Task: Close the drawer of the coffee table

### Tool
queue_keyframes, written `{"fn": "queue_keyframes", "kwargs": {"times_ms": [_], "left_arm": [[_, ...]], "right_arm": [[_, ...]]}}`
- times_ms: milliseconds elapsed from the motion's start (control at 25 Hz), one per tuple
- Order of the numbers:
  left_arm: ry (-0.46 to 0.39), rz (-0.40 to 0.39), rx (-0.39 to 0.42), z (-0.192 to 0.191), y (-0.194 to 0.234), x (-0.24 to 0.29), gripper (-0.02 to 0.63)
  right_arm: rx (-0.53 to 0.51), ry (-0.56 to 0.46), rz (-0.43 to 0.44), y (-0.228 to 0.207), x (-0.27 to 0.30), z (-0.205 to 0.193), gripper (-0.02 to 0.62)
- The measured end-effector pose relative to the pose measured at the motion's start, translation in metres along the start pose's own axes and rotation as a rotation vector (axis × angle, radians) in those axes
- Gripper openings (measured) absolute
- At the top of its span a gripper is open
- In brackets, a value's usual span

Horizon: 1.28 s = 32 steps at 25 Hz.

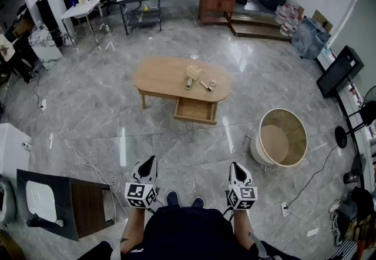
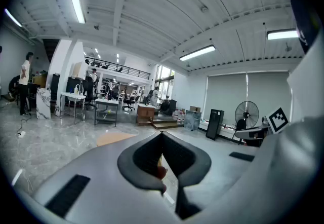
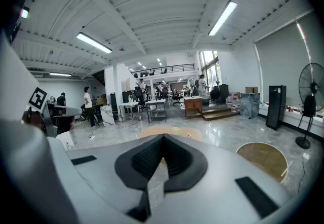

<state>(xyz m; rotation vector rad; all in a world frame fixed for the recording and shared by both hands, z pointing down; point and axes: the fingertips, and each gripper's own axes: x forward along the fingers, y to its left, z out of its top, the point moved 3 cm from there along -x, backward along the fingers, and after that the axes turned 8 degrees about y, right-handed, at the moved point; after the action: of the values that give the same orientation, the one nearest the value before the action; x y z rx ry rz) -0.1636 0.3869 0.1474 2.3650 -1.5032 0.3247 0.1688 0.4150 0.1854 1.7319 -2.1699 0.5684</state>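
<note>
Across the floor [image 1: 88, 106], coffee table [image 1: 170, 73] with drawer [image 1: 194, 110] pulled open; left gripper [image 1: 151, 160], right gripper [image 1: 235, 166], fingers [image 3: 183, 163] clenched, empty

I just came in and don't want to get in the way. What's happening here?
A person stands some way back from the oval coffee table, holding a gripper in each hand. The left hand-held gripper and the right hand-held gripper are both shut on nothing and held low near the body. The table's drawer stands open on the side facing the person, and nothing touches it.
</note>
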Motion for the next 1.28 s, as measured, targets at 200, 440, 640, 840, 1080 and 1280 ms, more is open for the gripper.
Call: {"fn": "queue_keyframes", "kwargs": {"times_ms": [200,440,640,840,1080,1280], "left_arm": [[0.005,-0.015,0.004,0.000,-0.002,0.001,0.023],[0.011,-0.034,0.014,0.002,-0.003,0.009,0.023],[0.023,-0.041,0.002,0.000,0.000,0.015,0.023],[0.017,-0.021,-0.031,-0.002,0.009,0.008,0.025],[0.003,0.025,-0.042,-0.004,0.033,-0.003,0.023],[-0.019,0.034,-0.021,0.003,0.037,0.007,0.023]], "right_arm": [[0.006,0.008,0.005,0.000,0.001,0.000,0.025],[-0.008,0.015,0.011,0.001,0.009,0.002,0.025],[-0.038,-0.010,0.000,0.002,0.010,0.005,0.025],[0.034,-0.005,0.017,0.005,0.018,0.000,0.026],[0.030,-0.029,0.040,0.018,0.024,0.007,0.026],[0.045,-0.068,-0.001,0.010,0.025,0.017,0.026]]}}
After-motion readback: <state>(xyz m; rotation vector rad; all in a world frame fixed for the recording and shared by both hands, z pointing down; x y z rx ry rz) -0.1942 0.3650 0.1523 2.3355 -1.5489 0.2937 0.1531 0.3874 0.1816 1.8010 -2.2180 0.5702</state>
